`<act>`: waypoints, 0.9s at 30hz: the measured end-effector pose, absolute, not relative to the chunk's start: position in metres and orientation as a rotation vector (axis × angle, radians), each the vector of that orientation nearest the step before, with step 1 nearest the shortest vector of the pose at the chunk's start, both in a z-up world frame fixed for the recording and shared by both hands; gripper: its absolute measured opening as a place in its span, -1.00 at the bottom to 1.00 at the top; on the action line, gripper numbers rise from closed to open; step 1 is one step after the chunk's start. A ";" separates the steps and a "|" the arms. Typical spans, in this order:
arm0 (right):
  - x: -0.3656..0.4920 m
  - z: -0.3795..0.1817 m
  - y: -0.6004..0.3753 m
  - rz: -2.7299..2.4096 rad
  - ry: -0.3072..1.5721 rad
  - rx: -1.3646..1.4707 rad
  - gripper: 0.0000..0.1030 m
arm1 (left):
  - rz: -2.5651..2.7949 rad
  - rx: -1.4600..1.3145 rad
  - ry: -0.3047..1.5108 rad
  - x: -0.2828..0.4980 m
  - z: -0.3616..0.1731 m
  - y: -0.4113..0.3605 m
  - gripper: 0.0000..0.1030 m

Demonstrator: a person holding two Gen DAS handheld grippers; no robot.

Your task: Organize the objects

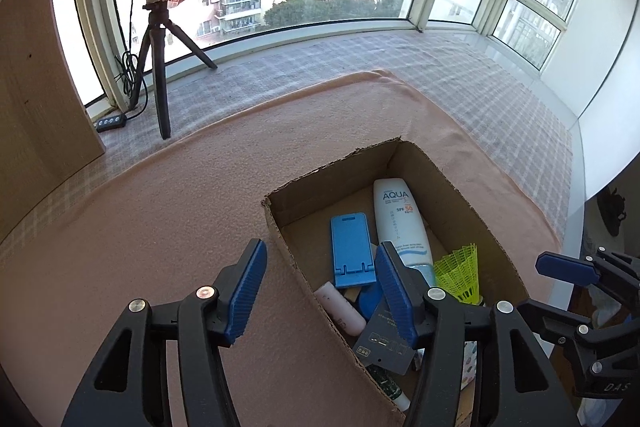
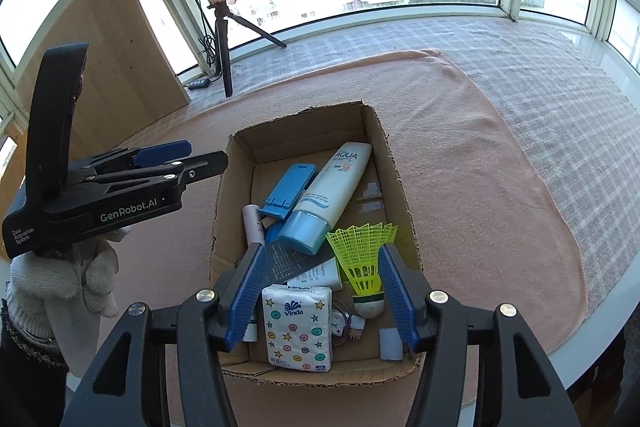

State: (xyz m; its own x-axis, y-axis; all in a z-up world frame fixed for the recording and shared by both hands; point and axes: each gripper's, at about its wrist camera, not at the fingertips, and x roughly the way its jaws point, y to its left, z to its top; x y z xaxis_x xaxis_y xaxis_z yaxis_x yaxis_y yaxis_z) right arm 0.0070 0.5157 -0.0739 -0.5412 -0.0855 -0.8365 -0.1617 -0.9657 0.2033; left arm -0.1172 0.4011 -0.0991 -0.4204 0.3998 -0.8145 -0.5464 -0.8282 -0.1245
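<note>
An open cardboard box (image 2: pixel 396 171) (image 1: pixel 276 223) sits on a pink towel (image 2: pixel 480 155). In it lie a white AQUA sunscreen tube (image 2: pixel 336 187) (image 1: pixel 396 219), a blue phone stand (image 2: pixel 290 189) (image 1: pixel 350 247), a yellow shuttlecock (image 2: pixel 362 259) (image 1: pixel 460 275), a Vinda tissue pack (image 2: pixel 298 327), a pink tube (image 1: pixel 340 309) and a dark card (image 1: pixel 384 347). My right gripper (image 2: pixel 320 291) is open and empty above the box's near end. My left gripper (image 1: pixel 320 291) is open and empty over the box's left wall; it also shows in the right wrist view (image 2: pixel 180 159).
A ring light on a black tripod (image 1: pixel 160 67) (image 2: pixel 224 39) stands on the checked cloth (image 2: pixel 540 67) by the window. A wooden board (image 1: pixel 36 87) leans at the left. The counter's rounded edge (image 2: pixel 600 315) runs along the right.
</note>
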 end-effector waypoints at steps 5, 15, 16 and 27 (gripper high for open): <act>0.008 -0.069 0.501 2.717 0.411 -1.480 0.05 | 2.289 -1.221 0.208 -0.105 -0.088 0.371 0.17; 0.008 -0.054 0.454 2.788 0.343 -1.458 0.05 | 2.360 -1.227 0.152 -0.075 -0.068 0.308 0.17; 0.008 -0.053 0.449 2.796 0.336 -1.459 0.05 | 2.370 -1.228 0.150 -0.072 -0.066 0.300 0.17; 0.001 -0.040 0.378 2.883 0.252 -1.468 0.06 | 2.513 -1.256 0.081 -0.034 -0.049 0.208 0.17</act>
State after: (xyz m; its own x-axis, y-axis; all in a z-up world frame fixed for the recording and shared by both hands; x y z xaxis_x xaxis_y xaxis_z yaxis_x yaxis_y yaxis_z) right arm 0.0006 0.3777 -0.0400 -0.5863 -0.1617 -0.7938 0.0217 -0.9827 0.1842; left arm -0.0344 0.2079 -0.0490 -0.5568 0.2656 -0.7870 -0.3160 -0.9440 -0.0950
